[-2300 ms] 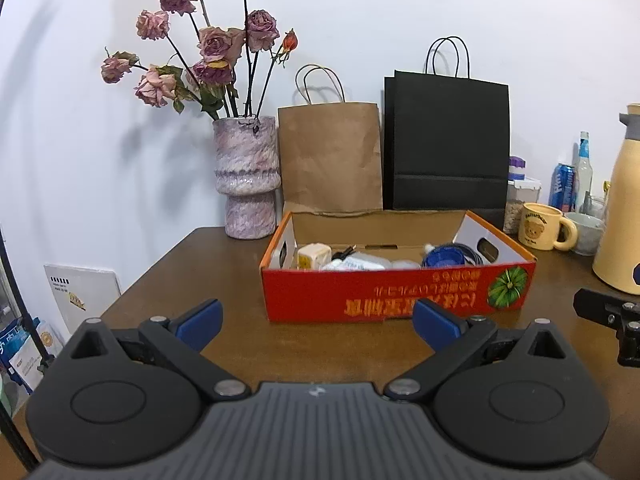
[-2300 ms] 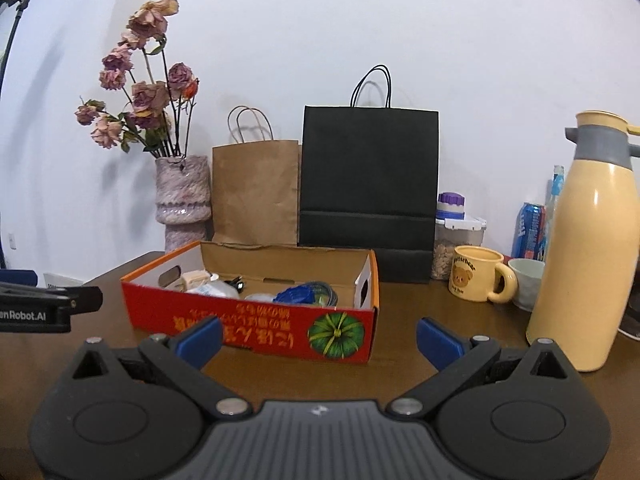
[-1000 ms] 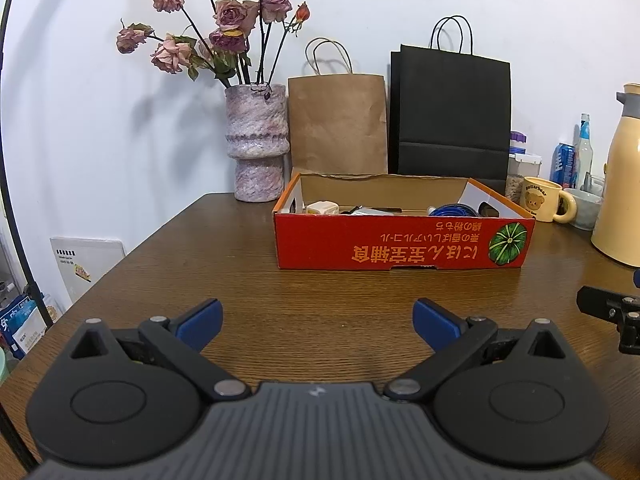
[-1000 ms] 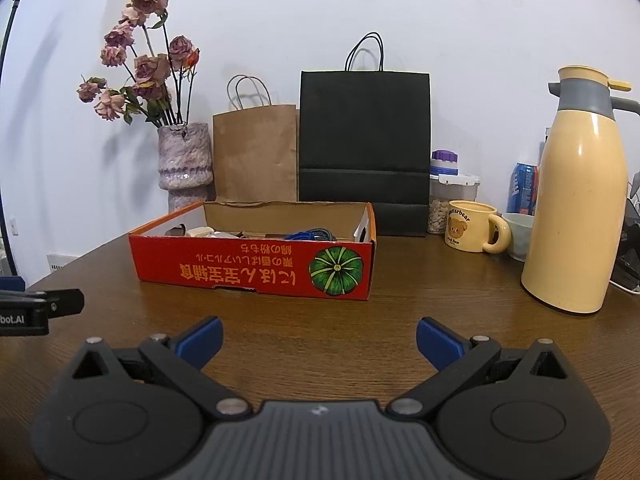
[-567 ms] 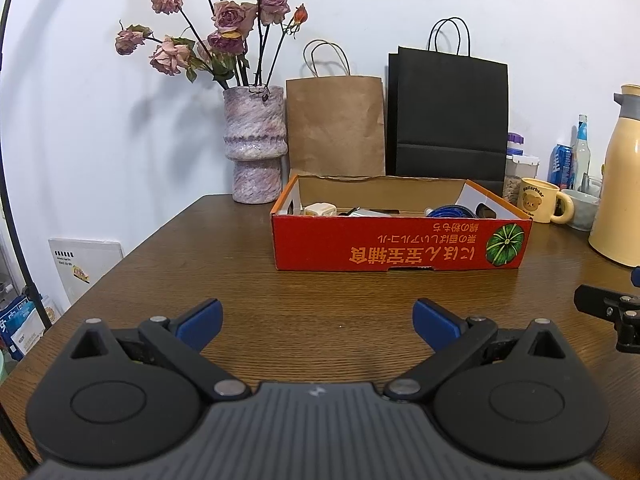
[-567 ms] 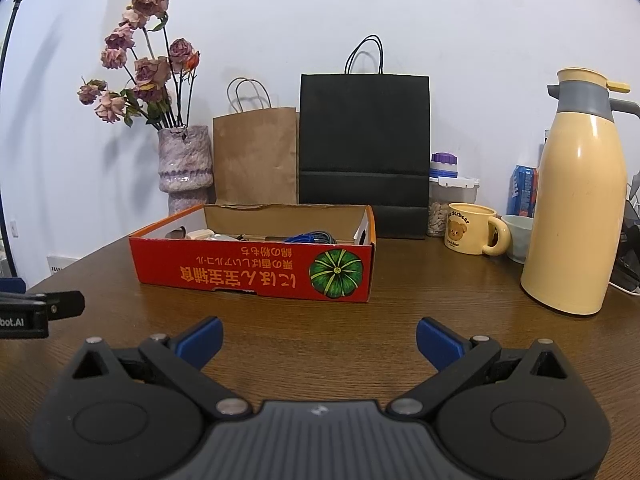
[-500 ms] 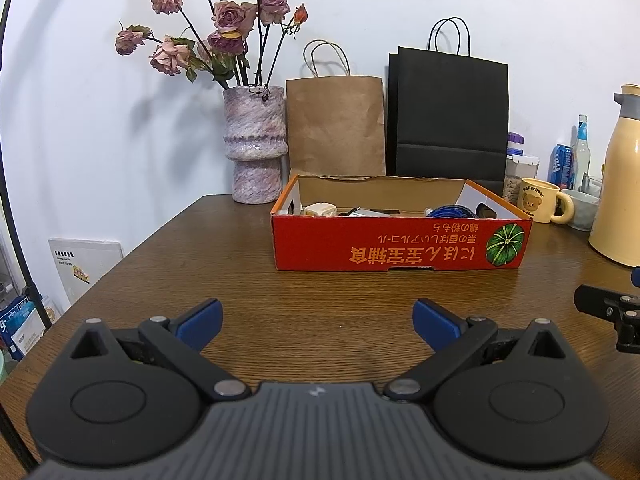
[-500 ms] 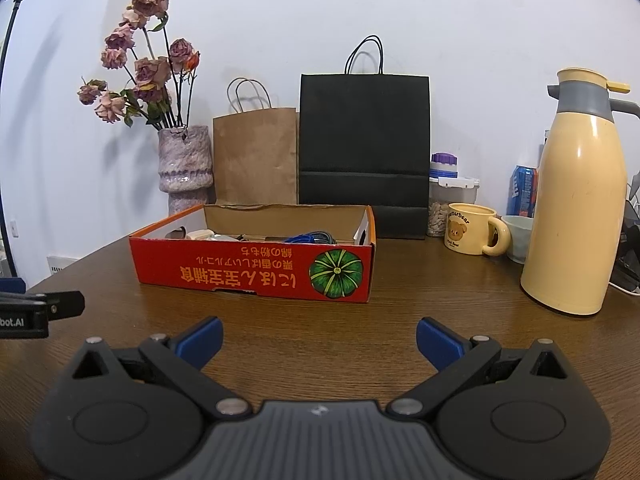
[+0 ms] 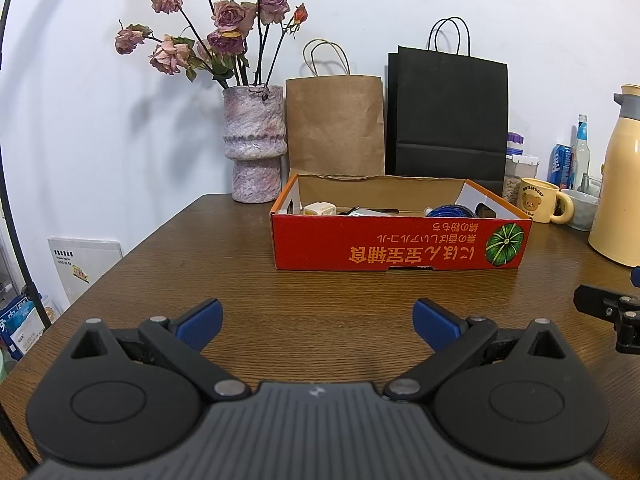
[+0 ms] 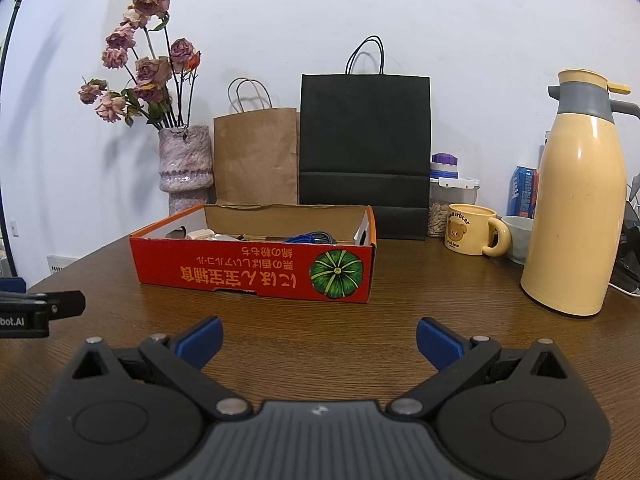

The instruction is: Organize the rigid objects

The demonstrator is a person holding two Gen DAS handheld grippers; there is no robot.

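1. Rigid oddments lie in the red cardboard box point(image 9: 400, 246) mid-table: a cream block point(image 9: 319, 209) at its left end looks light and stiff, best pinched across its flat sides. The left gripper point(image 9: 316, 316) hovers well short, jaws wide, empty.
2. From the right wrist, a blue coil point(image 10: 310, 237) peeks over the box's rim; the right gripper point(image 10: 318, 338) gapes empty too.

A dark wooden table point(image 9: 224, 264) spreads out ahead under even light, its far edge meeting a plain white wall point(image 9: 500, 8) straight ahead.
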